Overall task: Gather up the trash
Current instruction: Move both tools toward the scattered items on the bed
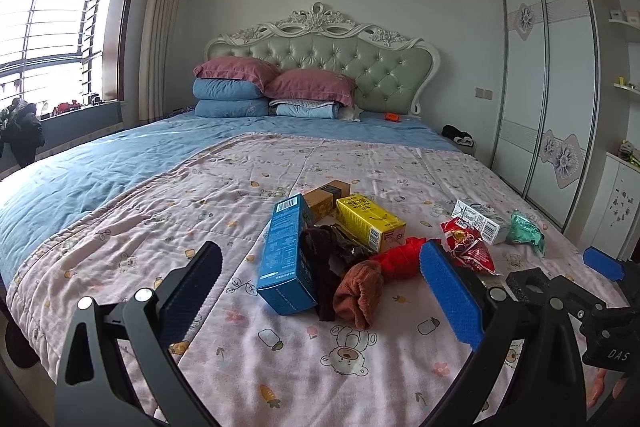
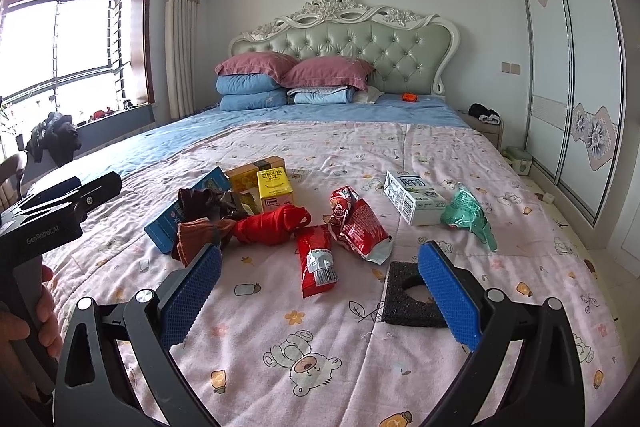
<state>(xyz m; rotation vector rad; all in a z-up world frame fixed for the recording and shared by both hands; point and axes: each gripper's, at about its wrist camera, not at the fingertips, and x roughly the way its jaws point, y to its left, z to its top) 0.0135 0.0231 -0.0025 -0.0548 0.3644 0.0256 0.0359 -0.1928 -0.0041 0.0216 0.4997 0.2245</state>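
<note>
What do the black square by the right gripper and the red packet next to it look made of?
Black square: looks like coarse open-cell foam, matte and grainy, with a round hole cut through. Red packet: seems thin glossy plastic film, going by its shiny wrinkles, printed barcode label and crimped end. Both lie on the quilt.

My left gripper (image 1: 320, 275) hangs level and pointed forward, its jaws spread wide with nothing between them. One blue pad (image 1: 450, 297) catches the light; the other sits in shadow. My right gripper (image 2: 320, 287) is held the same way, jaws wide apart and empty, both ribbed blue pads (image 2: 192, 293) facing inward. From the right camera I see my left hand (image 2: 30, 323) wrapped around the grey handle, fingers curled on its front. From the left camera, the right gripper's black frame and one blue fingertip (image 1: 602, 263) show beside it, slightly ahead.
</note>
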